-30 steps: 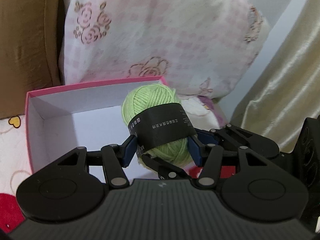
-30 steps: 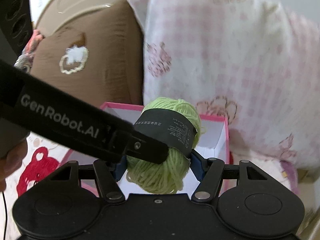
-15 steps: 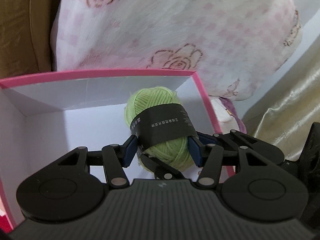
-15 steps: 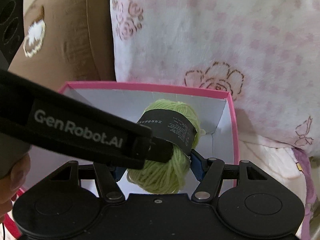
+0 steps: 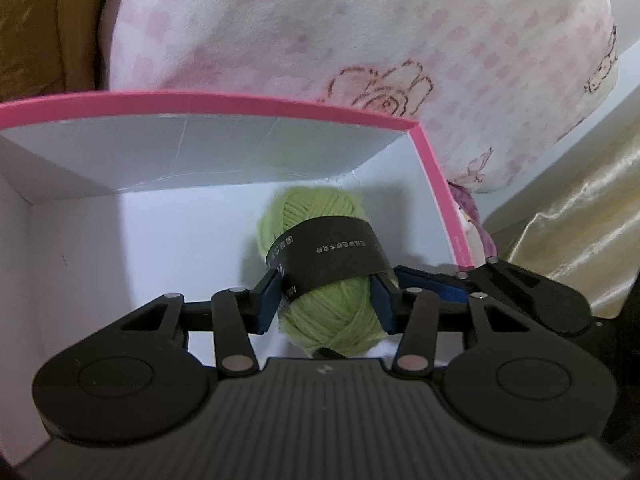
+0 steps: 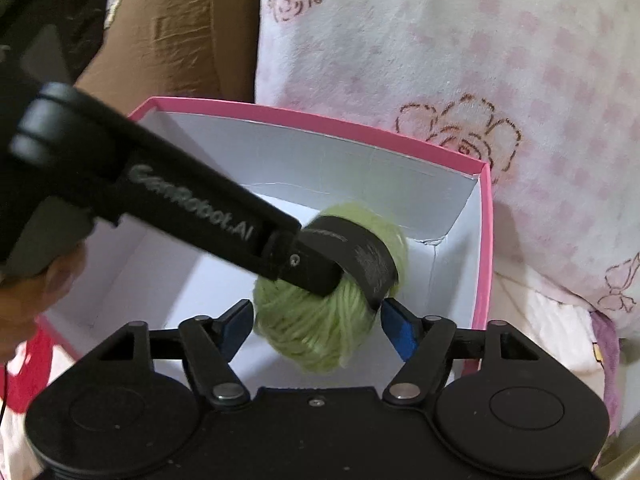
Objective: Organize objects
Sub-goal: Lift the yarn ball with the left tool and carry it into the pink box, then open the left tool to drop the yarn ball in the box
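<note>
A light green yarn ball (image 5: 320, 216) with a black paper band sits low inside the pink box (image 5: 240, 102), near its far right corner. My left gripper (image 5: 325, 304) is closing, and its blue pads press on the ball's two sides. In the right wrist view the same yarn ball (image 6: 316, 336) lies between the pads of my right gripper (image 6: 316, 326). Those jaws are opening and stand just off the wool. One left finger (image 6: 304, 264) reaches across the ball from the left. The box (image 6: 320, 122) is white inside.
A pink-and-white floral pillow (image 5: 360, 40) leans right behind the box. A brown cushion (image 6: 180, 40) stands to its left. Gold fabric (image 5: 580, 220) hangs at the right. A person's hand (image 6: 24, 292) holds the left gripper at the box's left.
Both grippers sank with the yarn ball into the box, whose walls now fill the views. The right jaws widened off the ball. The left jaws narrowed on it.
</note>
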Demonstrator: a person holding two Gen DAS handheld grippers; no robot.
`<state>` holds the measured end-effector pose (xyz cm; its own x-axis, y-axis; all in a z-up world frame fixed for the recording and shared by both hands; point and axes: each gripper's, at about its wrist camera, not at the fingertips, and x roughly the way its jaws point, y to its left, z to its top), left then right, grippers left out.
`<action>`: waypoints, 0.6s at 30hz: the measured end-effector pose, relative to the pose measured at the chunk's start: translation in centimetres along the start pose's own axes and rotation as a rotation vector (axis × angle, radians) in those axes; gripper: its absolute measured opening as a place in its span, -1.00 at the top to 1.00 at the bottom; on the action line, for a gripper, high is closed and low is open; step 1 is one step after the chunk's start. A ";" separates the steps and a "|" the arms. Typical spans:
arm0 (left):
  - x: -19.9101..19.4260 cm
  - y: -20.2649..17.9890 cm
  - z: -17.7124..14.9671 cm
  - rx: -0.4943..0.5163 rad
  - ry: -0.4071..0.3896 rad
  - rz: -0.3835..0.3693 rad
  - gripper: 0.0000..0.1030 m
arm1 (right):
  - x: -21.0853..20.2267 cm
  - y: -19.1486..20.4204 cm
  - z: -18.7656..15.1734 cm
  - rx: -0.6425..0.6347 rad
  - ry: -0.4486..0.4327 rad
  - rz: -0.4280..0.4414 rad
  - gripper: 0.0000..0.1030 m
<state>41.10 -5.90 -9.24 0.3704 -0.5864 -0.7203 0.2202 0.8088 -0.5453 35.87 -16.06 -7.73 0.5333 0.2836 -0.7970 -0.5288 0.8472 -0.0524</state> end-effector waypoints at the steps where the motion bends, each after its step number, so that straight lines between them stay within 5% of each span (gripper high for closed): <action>1: 0.2 0.0 -0.1 -0.002 0.005 -0.006 0.10 | 0.0 0.2 -0.2 -0.020 -0.001 -0.004 -0.44; 6: 0.9 -0.7 -0.4 0.010 0.002 0.019 0.10 | 0.5 0.8 -0.7 -0.066 -0.005 -0.096 0.04; 18: 1.7 -1.6 0.1 -0.053 -0.040 0.009 0.14 | -0.2 0.4 -2.0 0.026 -0.058 -0.215 0.21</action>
<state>41.53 -8.21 -9.55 0.4082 -0.5758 -0.7083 0.1691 0.8102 -0.5612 34.28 -16.69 -8.81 0.6694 0.1203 -0.7331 -0.3819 0.9022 -0.2006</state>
